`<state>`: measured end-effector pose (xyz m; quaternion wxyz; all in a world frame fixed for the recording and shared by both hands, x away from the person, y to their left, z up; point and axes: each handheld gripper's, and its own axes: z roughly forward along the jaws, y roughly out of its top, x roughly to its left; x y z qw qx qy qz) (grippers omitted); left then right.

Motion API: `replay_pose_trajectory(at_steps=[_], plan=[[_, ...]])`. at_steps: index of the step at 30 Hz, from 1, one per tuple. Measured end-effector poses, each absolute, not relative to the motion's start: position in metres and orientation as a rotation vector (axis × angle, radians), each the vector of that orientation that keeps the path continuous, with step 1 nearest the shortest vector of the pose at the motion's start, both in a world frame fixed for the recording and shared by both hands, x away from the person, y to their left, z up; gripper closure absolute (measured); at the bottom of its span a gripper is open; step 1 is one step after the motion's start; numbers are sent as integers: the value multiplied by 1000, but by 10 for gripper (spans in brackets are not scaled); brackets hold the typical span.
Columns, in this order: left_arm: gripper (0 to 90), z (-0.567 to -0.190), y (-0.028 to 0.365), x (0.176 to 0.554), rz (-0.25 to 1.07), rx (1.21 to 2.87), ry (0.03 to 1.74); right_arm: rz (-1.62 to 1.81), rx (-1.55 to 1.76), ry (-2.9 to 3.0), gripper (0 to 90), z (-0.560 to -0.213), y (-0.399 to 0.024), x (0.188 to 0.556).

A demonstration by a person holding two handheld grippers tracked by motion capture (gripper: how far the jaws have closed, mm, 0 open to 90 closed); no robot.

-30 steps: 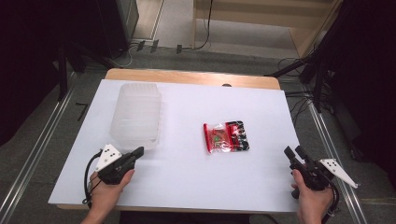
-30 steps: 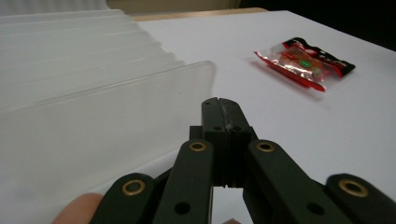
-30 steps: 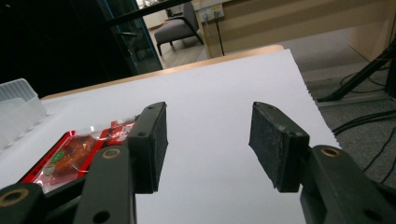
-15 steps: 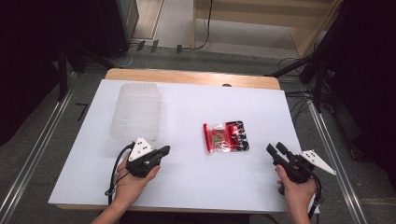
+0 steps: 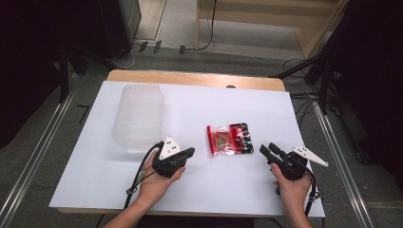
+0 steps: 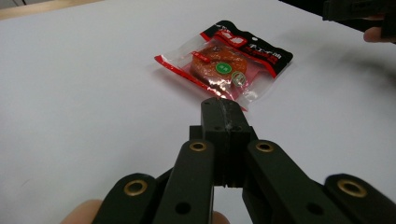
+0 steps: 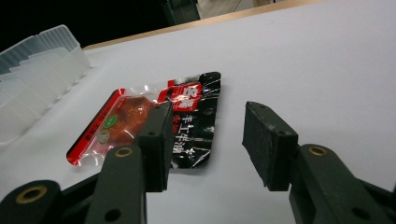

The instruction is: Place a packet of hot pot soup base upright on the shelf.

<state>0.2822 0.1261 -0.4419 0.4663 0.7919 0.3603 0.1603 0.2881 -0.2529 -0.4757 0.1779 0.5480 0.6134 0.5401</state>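
A red and black snack packet [image 5: 229,138] lies flat on the white table [image 5: 199,109], right of centre. My left gripper [image 5: 190,152] is just left of it, jaws shut and empty, pointing at the packet [image 6: 224,65]; in the left gripper view its tip [image 6: 223,109] stops short of the packet's clear edge. My right gripper [image 5: 267,148] is just right of the packet, a little above the table. Its jaws are open and have just been closing, with nothing between them [image 7: 212,140]. The packet [image 7: 140,121] lies beyond its left jaw.
A stack of clear plastic trays [image 5: 139,116] stands at the table's left, also seen in the right gripper view [image 7: 37,70]. A wooden strip [image 5: 195,78] borders the far edge. Dark equipment and cables surround the table.
My left hand has travelled right from the front left corner to the packet's left side. My right hand has come left toward the packet, its jaws narrowing slightly.
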Motion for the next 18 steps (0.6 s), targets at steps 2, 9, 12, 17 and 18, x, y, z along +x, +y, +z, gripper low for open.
replay_pose_trajectory(at_steps=[2,9,12,17,18], plan=[[900,-443,119,287,377,1946,881,1529,1564,1740,541,-476,-252,291],[900,-451,92,304,375,1941,879,1554,1620,1720,544,-478,-253,301],[900,-456,86,308,366,1940,886,1538,1588,1770,546,-478,-250,303],[900,-457,77,314,360,1939,891,1541,1584,1790,548,-476,-246,305],[900,-456,75,315,354,1937,886,1534,1587,1792,549,-476,-246,306]])
